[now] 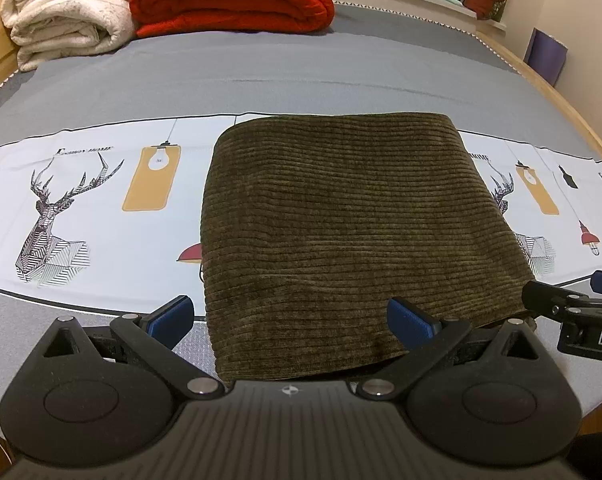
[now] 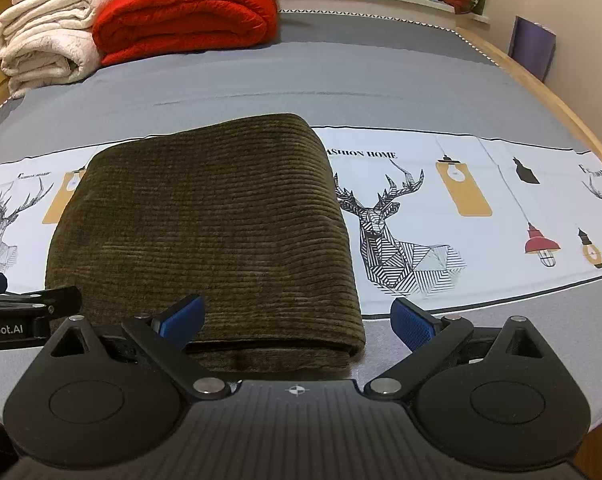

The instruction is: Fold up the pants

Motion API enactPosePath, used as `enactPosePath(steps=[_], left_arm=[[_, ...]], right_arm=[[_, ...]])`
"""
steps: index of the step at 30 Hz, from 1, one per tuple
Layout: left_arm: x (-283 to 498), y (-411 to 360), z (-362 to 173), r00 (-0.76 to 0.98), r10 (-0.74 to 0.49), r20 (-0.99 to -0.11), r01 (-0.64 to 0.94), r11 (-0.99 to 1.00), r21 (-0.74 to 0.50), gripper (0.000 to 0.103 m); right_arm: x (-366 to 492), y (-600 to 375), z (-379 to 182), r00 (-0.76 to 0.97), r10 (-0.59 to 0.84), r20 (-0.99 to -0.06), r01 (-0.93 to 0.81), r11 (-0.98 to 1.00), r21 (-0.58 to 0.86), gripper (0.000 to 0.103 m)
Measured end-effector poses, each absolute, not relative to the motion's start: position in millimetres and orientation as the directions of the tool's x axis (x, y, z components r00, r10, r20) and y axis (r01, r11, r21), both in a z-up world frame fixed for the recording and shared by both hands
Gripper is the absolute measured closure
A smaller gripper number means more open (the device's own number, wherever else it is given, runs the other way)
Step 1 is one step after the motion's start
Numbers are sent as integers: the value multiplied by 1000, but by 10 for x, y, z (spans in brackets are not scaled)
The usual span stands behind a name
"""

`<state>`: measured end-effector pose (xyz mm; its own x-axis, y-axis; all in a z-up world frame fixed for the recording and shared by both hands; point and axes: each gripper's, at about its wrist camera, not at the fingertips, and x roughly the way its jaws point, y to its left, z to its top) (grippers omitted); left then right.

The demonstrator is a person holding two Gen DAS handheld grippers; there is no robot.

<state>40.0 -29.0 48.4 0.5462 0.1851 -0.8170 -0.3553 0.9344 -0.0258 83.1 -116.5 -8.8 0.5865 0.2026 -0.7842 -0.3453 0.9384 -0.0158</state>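
The pants (image 1: 341, 232) are olive-brown ribbed corduroy cloth with a matt, soft nap. They lie on the bed cover (image 1: 301, 76), smooth matt grey fabric with a white printed band; beyond the pants lie a quilted red blanket (image 1: 229, 0) and a fuzzy cream blanket (image 1: 69, 8). The left gripper (image 1: 291, 320) and right gripper (image 2: 297, 320) are matt black plastic with bright metal pivot pins and blue textured pads (image 2: 413, 322).
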Motion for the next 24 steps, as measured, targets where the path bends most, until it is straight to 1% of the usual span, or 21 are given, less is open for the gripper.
enactPosePath(steps=[24], left_arm=[[390, -297, 500, 558, 177, -811, -340, 940, -29, 0]], right_arm=[[816, -1119, -95, 586, 203, -784, -354, 935, -23, 4]])
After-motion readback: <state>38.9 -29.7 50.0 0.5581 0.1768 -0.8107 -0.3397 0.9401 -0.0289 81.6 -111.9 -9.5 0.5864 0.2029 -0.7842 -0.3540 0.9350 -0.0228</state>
